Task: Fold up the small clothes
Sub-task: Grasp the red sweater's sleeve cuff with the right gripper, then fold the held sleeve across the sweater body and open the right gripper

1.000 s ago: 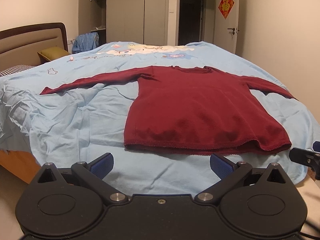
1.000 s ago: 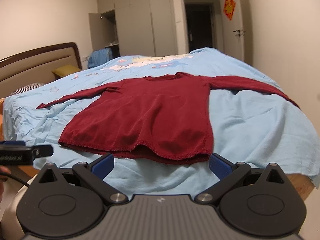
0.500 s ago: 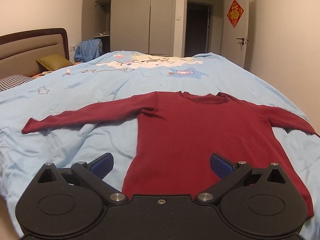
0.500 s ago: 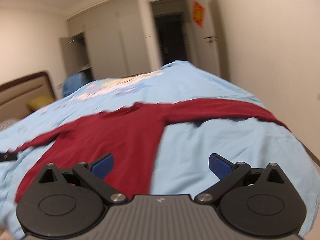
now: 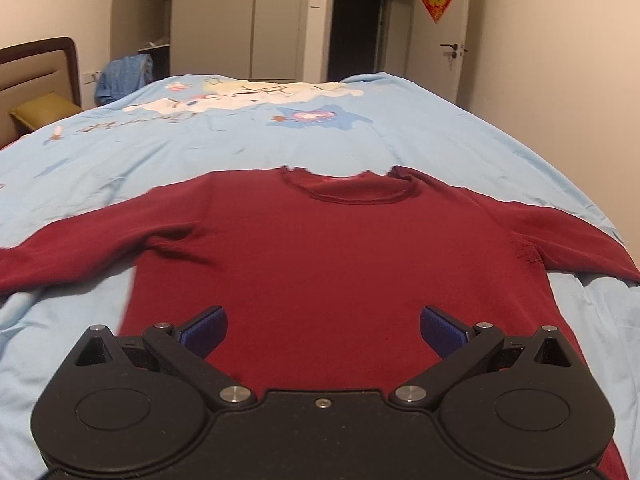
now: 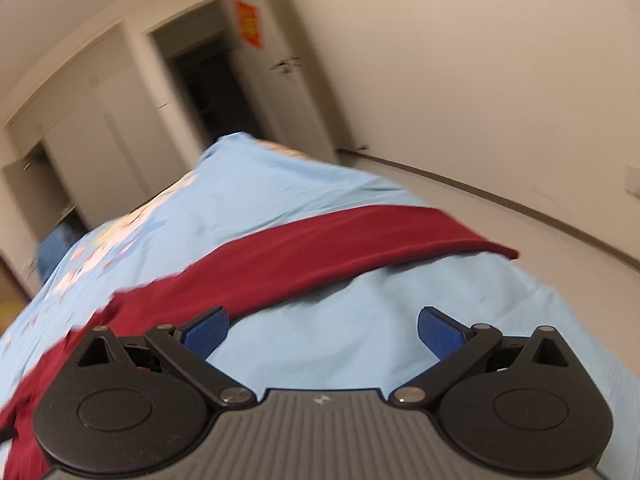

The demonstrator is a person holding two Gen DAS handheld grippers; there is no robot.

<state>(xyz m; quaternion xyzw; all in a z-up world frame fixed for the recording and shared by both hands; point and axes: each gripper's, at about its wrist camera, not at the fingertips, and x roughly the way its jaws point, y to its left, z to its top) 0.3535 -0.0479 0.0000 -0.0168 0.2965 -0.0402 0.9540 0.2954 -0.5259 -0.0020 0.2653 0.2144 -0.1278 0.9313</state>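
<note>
Overhead, both jaws gape; sweater flat.

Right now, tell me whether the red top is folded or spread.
Spread. The red top lies flat on the bed, both sleeves stretched outward, nothing folded over.

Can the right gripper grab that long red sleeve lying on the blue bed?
Probably yes. The right gripper is open, and the sleeve lies flat on the bedsheet just ahead of it, with nothing in between.

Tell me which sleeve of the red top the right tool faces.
The right sleeve, running out to the bed's wall-side edge; the right tool hangs open above it.
</note>
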